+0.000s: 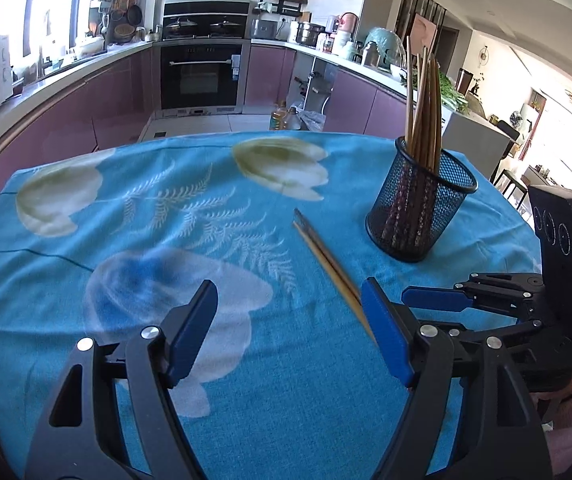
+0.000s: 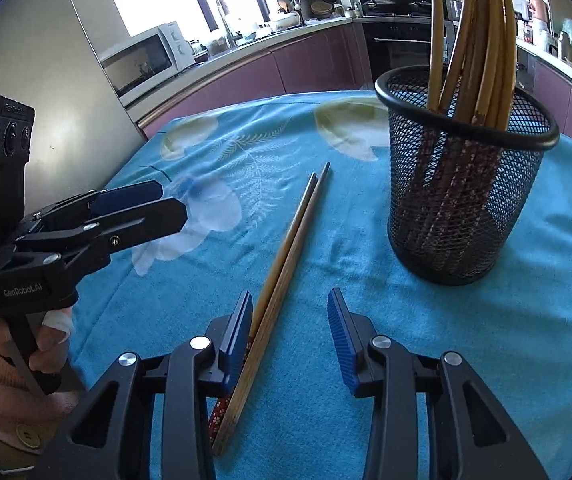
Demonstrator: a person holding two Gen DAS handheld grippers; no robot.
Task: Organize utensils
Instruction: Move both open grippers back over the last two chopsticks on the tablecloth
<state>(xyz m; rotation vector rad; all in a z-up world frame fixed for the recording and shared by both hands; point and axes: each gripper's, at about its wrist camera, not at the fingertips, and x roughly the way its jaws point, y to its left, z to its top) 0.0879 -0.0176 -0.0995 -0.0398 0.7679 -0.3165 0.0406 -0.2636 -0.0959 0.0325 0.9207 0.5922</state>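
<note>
Left wrist view: left gripper [image 1: 288,312] wide open, nothing held. Pair of chopsticks [image 1: 326,260] lies on blue floral tablecloth [image 1: 126,216], long axis running diagonally away from the right finger pad [image 1: 382,320], tips toward table centre. Mesh holder [image 1: 422,204] with upright chopsticks stands far right.

Right wrist view: right gripper [image 2: 290,320] partly open, empty; chopstick pair [image 2: 286,256] lies between the jaws, hard against the left pad [image 2: 240,332], not pinched. Axis runs straight ahead, holder [image 2: 466,176] to the right. Right gripper looks nearer, better placed to close on them.
</note>
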